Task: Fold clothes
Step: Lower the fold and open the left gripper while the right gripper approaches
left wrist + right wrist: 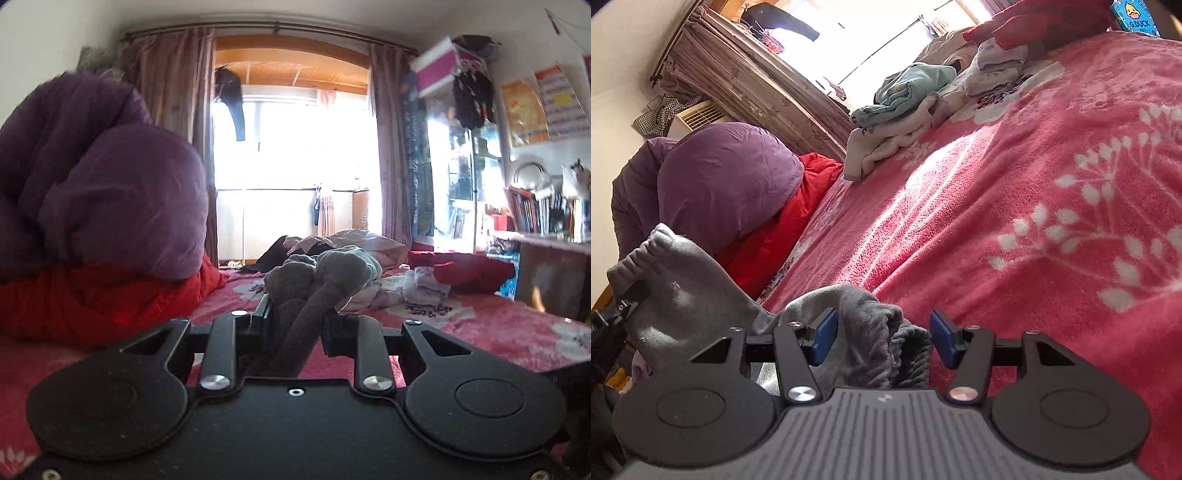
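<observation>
Grey garment (683, 295) hangs between both claws above the pink bed cover (1052, 166) — left gripper (295, 317) clamps one bunched end, right gripper (882, 338) stands half-wide around the other, pads apparently clear.

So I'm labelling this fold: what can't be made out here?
- Left wrist view: grey garment, bunched in the left gripper, hides its own type.
- Right wrist view: right gripper pads' contact with the cloth is unclear.
- Left wrist view: window is overexposed.

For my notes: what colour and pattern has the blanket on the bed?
Pink blanket with white flower and leaf prints; clearest in the right wrist view.
</observation>
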A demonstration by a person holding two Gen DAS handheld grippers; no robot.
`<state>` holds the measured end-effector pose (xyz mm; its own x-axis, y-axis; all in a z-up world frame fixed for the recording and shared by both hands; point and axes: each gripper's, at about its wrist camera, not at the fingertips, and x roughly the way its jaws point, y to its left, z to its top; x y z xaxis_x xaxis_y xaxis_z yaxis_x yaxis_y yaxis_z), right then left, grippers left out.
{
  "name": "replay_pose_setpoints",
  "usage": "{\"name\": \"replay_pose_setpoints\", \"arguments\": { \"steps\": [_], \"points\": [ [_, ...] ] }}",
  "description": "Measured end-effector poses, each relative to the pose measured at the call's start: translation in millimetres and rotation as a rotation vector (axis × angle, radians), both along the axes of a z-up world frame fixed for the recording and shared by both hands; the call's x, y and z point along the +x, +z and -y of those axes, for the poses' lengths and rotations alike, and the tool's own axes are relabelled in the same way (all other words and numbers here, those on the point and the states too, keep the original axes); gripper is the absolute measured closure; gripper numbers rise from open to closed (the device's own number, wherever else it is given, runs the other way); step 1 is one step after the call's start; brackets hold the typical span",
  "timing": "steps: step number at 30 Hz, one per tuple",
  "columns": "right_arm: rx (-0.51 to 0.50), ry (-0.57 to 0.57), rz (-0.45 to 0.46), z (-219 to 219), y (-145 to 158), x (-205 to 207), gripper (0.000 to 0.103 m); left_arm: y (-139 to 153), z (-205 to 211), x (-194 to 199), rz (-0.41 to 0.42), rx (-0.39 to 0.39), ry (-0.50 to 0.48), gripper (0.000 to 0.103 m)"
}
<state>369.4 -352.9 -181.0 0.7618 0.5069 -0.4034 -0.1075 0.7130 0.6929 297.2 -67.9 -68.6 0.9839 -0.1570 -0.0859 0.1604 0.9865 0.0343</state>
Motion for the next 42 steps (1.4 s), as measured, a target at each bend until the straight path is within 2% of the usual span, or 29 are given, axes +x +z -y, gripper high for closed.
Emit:
{"name": "replay_pose_setpoints", "arguments": {
  "steps": [3, 6, 10, 17, 27, 30, 34, 37, 39, 41, 42],
  "points": [
    [0.030, 0.005, 0.010, 6.6, 0.9, -2.1, 0.045, -12.0, 28.1, -0.5, 0.020, 0.090, -0.040, 0.080],
    [0.047, -0.002, 0.017, 14.1, 2.3, -4.7, 0.043, -33.3, 53.9, 2.8, 0.039, 0.214, -0.065, 0.080],
    [0.087, -0.026, 0.016, 28.1, 1.2, -6.3, 0.041, -55.1, 84.2, 3.1, 0.036, 0.332, -0.105, 0.080],
    [0.127, -0.047, 0.014, 43.3, -1.2, -6.2, 0.038, -77.4, 111.2, 0.8, 0.048, 0.451, -0.142, 0.080],
    [0.115, -0.048, 0.047, 47.7, 2.6, -7.2, 0.038, -88.7, 112.4, -9.6, 0.029, 0.493, -0.172, 0.080],
    [0.084, -0.037, 0.070, 43.3, 6.5, -8.2, 0.038, -94.6, 115.4, -12.8, 0.004, 0.534, -0.197, 0.079],
    [0.038, -0.036, 0.111, 37.8, 13.8, -9.1, 0.038, -108.7, 124.8, -20.1, -0.081, 0.613, -0.281, 0.066],
    [0.009, -0.045, 0.165, 34.4, 22.6, -10.7, 0.038, -93.2, 113.5, -26.0, -0.129, 0.634, -0.380, 0.064],
    [-0.011, -0.050, 0.209, 31.2, 29.9, -11.9, 0.038, -72.9, 92.2, -27.2, -0.208, 0.565, -0.466, 0.060],
    [-0.028, -0.046, 0.260, 25.1, 38.8, -13.5, 0.038, -47.3, 67.0, -25.9, -0.263, 0.486, -0.485, 0.057],
    [-0.032, -0.039, 0.288, 21.3, 43.6, -14.2, 0.039, -37.8, 54.3, -25.9, -0.264, 0.442, -0.469, 0.057]
  ]
}}
